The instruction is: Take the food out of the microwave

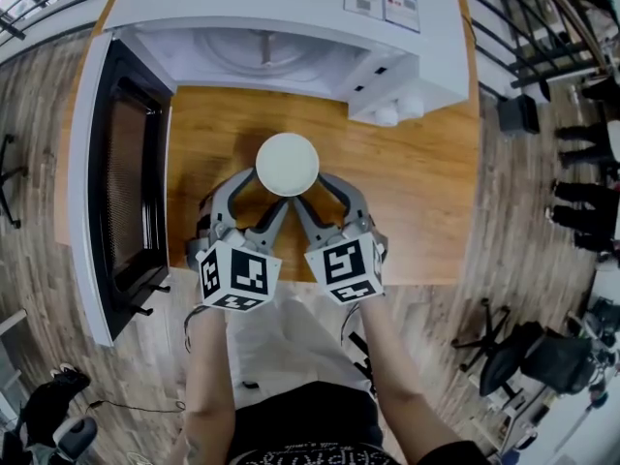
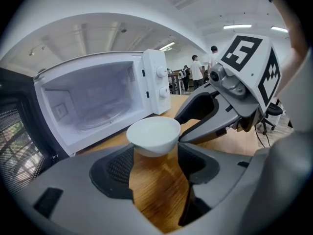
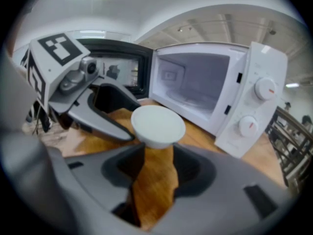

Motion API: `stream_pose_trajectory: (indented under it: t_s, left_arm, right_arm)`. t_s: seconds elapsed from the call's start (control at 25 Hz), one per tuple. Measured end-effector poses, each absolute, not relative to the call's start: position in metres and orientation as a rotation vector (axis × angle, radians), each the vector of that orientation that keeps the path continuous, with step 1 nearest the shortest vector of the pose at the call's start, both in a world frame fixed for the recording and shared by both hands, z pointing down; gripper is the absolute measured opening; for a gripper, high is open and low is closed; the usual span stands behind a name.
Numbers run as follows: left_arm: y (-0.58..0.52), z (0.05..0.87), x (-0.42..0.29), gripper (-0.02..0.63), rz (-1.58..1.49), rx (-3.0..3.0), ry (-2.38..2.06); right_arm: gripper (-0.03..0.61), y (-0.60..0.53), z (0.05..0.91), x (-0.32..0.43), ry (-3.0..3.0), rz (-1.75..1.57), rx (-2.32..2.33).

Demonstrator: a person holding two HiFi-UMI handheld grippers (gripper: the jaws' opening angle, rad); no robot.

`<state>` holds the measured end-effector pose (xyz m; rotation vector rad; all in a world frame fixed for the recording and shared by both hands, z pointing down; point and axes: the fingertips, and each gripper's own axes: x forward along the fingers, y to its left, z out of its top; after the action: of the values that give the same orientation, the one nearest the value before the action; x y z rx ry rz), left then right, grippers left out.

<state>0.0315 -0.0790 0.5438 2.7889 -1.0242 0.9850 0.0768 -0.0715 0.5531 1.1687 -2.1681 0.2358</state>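
Bowl between the jaws: plain white, in & out. L gripper & R gripper: mid-grey bodies, darker charcoal pads w/ fine mesh texture. Marker cubes: black squares on white. Surface under the jaws: orange-brown wood grain. Microwave ahead of the jaws: white shell, pale cavity, white knobs. Its door, out past the L jaws: black frame, dark dotted mesh window. Floor: grey-brown planks.

A wooden worktop stands on a plank floor. By the worktop's near right corner sits what looks like a black office chair. A dark railing runs along its far right side. People stand beyond it.
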Motion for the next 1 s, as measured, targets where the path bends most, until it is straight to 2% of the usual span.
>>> stream_pose_trajectory:
  t_s: [1.0]
  left_arm:
    - [-0.07, 0.57, 0.027, 0.307, 0.979, 2.747, -0.99]
  right_arm:
    - [0.19, -0.062, 0.575, 0.076, -2.165, 0.215, 1.126]
